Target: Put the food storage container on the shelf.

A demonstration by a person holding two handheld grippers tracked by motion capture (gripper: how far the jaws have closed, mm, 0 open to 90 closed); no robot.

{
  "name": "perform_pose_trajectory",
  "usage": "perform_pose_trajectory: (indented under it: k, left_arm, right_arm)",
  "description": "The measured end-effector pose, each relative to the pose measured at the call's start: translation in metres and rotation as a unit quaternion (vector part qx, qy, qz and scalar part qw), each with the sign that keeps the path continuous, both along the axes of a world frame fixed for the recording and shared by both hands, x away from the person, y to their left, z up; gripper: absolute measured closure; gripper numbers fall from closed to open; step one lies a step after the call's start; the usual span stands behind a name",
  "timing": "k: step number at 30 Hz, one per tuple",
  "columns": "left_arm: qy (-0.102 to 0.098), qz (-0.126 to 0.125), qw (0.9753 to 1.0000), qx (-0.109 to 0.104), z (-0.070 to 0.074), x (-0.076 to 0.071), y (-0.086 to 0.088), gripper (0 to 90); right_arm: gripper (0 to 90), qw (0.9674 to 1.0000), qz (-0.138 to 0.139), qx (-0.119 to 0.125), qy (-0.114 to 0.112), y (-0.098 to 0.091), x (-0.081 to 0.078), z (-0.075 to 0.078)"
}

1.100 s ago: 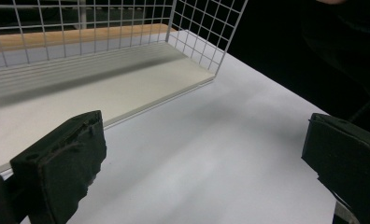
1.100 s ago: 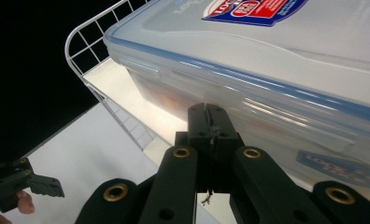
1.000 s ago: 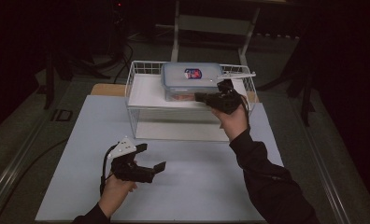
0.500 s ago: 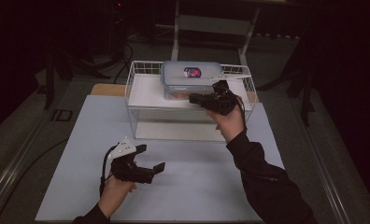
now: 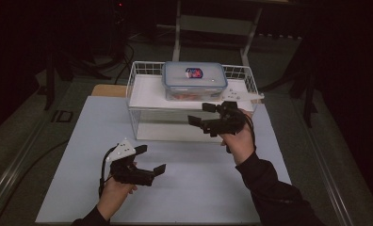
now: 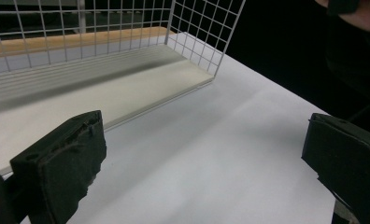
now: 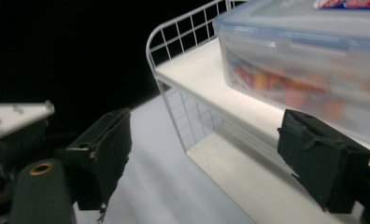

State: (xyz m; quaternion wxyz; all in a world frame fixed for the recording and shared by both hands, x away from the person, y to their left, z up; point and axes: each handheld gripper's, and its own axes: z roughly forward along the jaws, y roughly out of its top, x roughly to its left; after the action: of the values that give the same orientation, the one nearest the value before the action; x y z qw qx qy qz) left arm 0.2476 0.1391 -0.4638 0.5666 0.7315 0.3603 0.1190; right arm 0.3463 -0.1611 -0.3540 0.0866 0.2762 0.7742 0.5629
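White paper covers the surface [image 5: 175, 197]; on a white wire rack's [image 5: 142, 89] top shelf sits the clear lidded plastic food box [image 5: 194, 81]. Just in front, the right gripper [image 5: 204, 114] has just been opening, fingers apart and empty. The left gripper [image 5: 150, 160] rests open. Placing looks done; next, withdraw clear.

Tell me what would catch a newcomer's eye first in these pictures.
First, the clear plastic lidded box with a red and blue label, holding colourful contents, on the top shelf of the white wire rack at the far side of the white table. Next, the right claw, jaws wide with nothing between them, just in front of that shelf. The left claw hovers open near the table's front.
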Motion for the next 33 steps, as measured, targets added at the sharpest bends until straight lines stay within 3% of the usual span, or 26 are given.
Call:
perform_pose_trajectory:
  k: [9,12,13,24,33]
  left_arm:
    - [-0.016,-0.014,0.9997,0.007,0.001,-0.004,-0.003,0.0]
    - [-0.022,-0.023,0.9994,0.009,-0.001,-0.004,-0.004,0.0]
    - [-0.021,-0.025,0.9994,0.011,-0.002,-0.004,-0.004,0.0]
    - [-0.015,-0.05,0.9984,0.021,-0.009,-0.005,-0.008,0.0]
    - [-0.017,-0.057,0.9977,0.033,-0.014,-0.007,-0.008,0.0]
  right_arm:
    - [14.1,1.0,0.0,-0.005,-0.008,-0.021,-0.024,-0.027]
    - [14.2,0.9998,0.0,-0.012,-0.012,-0.031,-0.038,-0.049]
    - [14.2,0.9998,0.0,-0.012,-0.012,-0.031,-0.038,-0.049]
    - [14.6,0.9997,-0.01,-0.021,0.01,-0.055,-0.059,-0.092]
    - [14.5,0.9978,-0.035,-0.052,0.023,-0.076,-0.067,-0.122]
